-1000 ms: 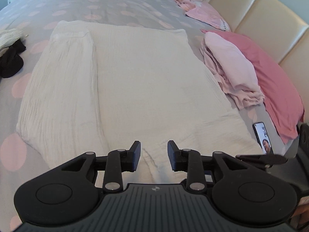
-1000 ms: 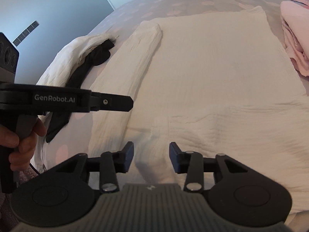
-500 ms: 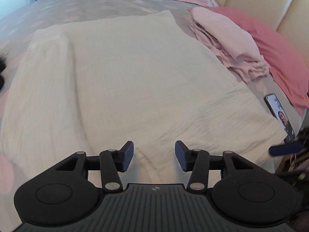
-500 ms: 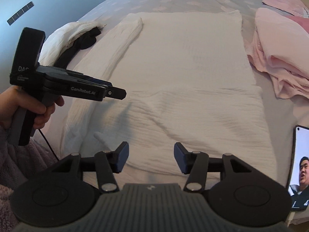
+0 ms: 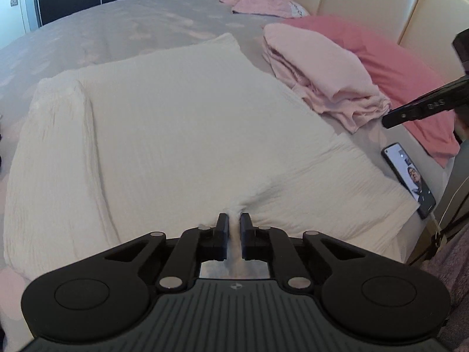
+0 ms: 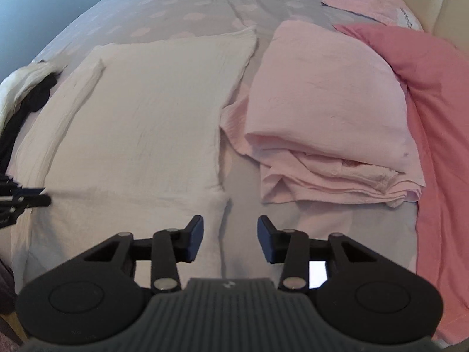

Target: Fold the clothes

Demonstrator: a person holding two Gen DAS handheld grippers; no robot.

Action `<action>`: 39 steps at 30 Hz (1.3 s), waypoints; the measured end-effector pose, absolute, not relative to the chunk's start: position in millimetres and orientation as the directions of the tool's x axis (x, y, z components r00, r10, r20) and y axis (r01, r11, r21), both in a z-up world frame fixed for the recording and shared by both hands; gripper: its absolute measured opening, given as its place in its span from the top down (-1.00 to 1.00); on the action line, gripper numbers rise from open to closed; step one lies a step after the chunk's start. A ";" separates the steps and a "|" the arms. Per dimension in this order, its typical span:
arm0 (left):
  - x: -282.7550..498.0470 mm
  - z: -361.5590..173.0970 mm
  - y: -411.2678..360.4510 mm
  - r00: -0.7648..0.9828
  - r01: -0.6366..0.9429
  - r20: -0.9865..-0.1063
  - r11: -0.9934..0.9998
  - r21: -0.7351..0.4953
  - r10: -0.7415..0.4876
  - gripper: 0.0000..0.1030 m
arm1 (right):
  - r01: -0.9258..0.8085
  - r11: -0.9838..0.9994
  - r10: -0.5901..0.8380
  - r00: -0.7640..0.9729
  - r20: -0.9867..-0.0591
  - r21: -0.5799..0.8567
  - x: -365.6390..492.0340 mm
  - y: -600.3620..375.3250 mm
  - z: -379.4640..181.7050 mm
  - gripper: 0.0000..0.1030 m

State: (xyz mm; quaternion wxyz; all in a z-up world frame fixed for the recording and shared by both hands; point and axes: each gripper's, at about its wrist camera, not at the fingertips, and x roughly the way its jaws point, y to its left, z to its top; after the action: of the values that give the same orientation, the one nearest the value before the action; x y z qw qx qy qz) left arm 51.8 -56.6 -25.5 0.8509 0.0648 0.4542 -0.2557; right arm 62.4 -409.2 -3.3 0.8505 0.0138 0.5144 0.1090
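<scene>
Pinching the near hem: left gripper [image 5: 233,222] has its jaws clenched on a small bunch of the white garment [image 5: 181,135], which lies spread flat on the bed [image 5: 123,26], one long side already rolled inward. Right gripper [image 6: 230,230] hovers over the garment's near right corner with jaws released, gripping nothing. Reads as grasp setup for the next fold. Next move likely needs the right one to close on that corner, then both lift together, clear of the pink folded stack [image 6: 325,102].
</scene>
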 end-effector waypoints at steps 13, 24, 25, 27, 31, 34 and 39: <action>80.4 36.2 -49.4 0.543 0.447 -0.762 0.890 -0.094 -0.353 0.89 | -0.134 0.913 0.408 0.258 -0.876 0.386 145.4 -402.6 -68.5 0.28; 89.1 87.6 -59.3 0.614 0.467 -0.732 0.884 0.034 -0.296 0.88 | -0.085 0.888 0.459 0.221 -0.860 0.452 147.7 -403.6 -76.9 0.81; 91.9 92.4 -61.8 0.622 0.467 -0.728 0.882 0.052 -0.286 0.89 | -0.084 0.889 0.458 0.234 -0.858 0.451 146.8 -404.3 -73.3 0.81; 101.7 100.3 -69.5 0.636 0.472 -0.725 0.876 0.094 -0.265 0.88 | -0.082 0.889 0.457 0.252 -0.853 0.451 145.5 -405.9 -67.3 0.81; 141.3 107.1 -95.8 0.664 0.478 -0.720 0.855 0.200 -0.203 0.89 | -0.037 0.885 0.457 0.251 -0.853 0.464 145.3 -412.9 -69.0 0.81; 177.8 105.3 -122.5 0.669 0.492 -0.724 0.830 0.262 -0.169 0.89 | -0.012 0.875 0.471 0.250 -0.846 0.483 144.0 -418.6 -71.4 0.81; 235.4 85.3 -173.6 0.668 0.538 -0.733 0.764 0.357 -0.128 0.89 | 0.030 0.863 0.480 0.263 -0.837 0.504 139.8 -429.1 -70.5 0.81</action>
State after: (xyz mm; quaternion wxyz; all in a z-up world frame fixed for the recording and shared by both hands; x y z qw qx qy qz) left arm 235.4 -173.6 85.3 0.8677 0.2850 0.3592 -0.1918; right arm 139.8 -429.1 -70.5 0.7647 0.2164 0.5888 0.1469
